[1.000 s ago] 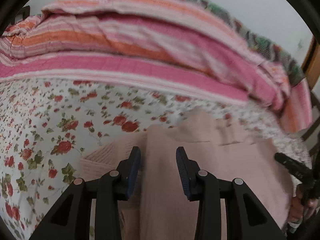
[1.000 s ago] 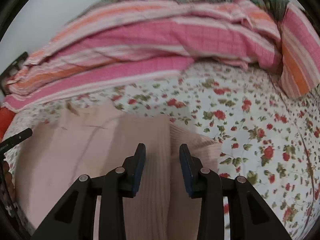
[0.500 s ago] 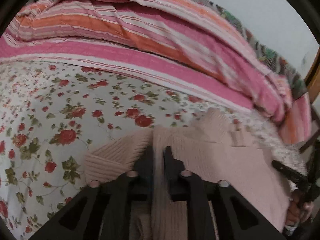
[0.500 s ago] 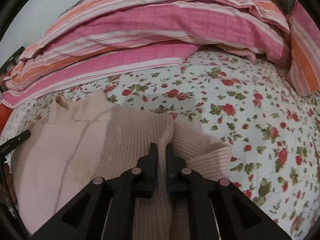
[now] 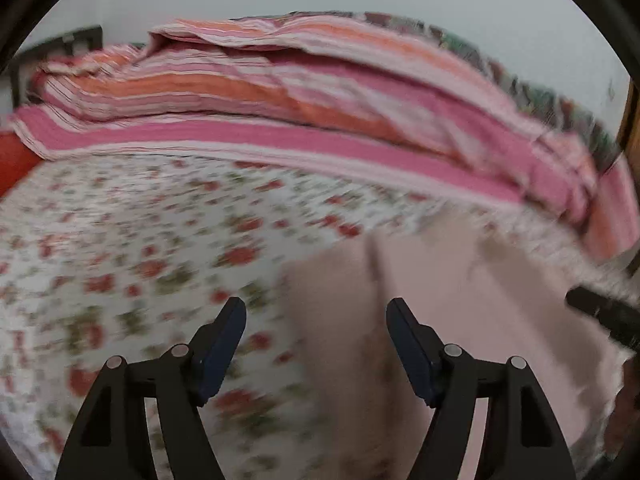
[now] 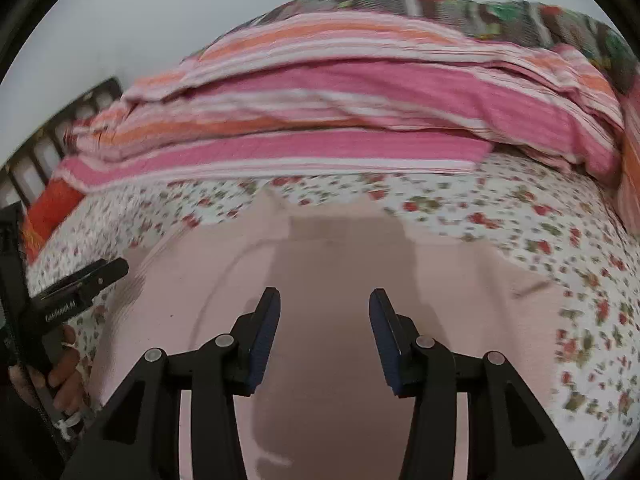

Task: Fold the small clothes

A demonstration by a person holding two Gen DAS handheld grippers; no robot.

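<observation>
A pale pink knit sweater (image 6: 344, 264) lies flat on the floral bedsheet (image 6: 520, 216), its sleeves folded in over the body. In the left wrist view the sweater (image 5: 460, 288) fills the lower right. My left gripper (image 5: 316, 316) is open and empty, above the sweater's left edge. My right gripper (image 6: 324, 308) is open and empty, over the middle of the sweater. The left gripper also shows at the left edge of the right wrist view (image 6: 80, 284). Both views are motion-blurred.
A pile of pink and orange striped blankets (image 5: 320, 120) lies across the back of the bed, also in the right wrist view (image 6: 360, 92). The floral sheet (image 5: 140, 248) spreads to the left of the sweater. A dark bed frame (image 6: 48, 136) stands at far left.
Both grippers were shut on the sweater's sleeves half a second ago; now both are open. The sleeves lie folded over the body, and both grippers have lifted and drawn back.
</observation>
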